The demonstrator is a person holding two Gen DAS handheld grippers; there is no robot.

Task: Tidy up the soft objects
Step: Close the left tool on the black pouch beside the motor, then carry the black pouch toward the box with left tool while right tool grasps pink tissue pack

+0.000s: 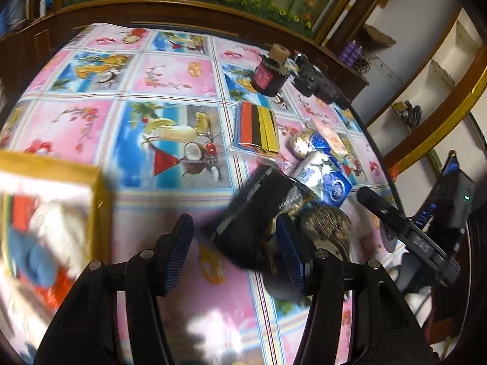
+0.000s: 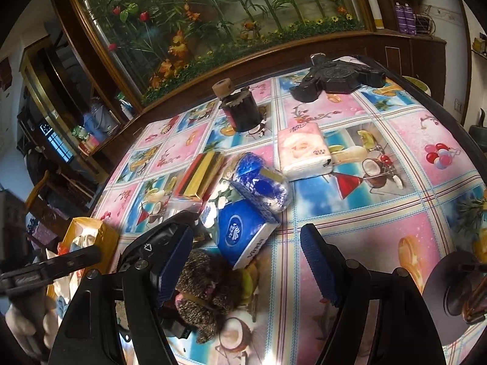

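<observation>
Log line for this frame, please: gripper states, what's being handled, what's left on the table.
left gripper: open, at dark pouch | right gripper: open, empty | speckled plush, tissue packs on table | box partly filled

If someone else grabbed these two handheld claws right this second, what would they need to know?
Left gripper: open, with a blurred black packet between its fingers; whether it is gripped, I cannot tell.
Right gripper: open, holding nothing, above the fuzzy brown toy.
On the table: blue Vinda tissue pack, blue wrapped pack, pink tissue pack, striped packet.
Yellow box at the left edge already holds soft items, blurred.
Left to do, probably: move the toy and tissue packs into the box.
</observation>
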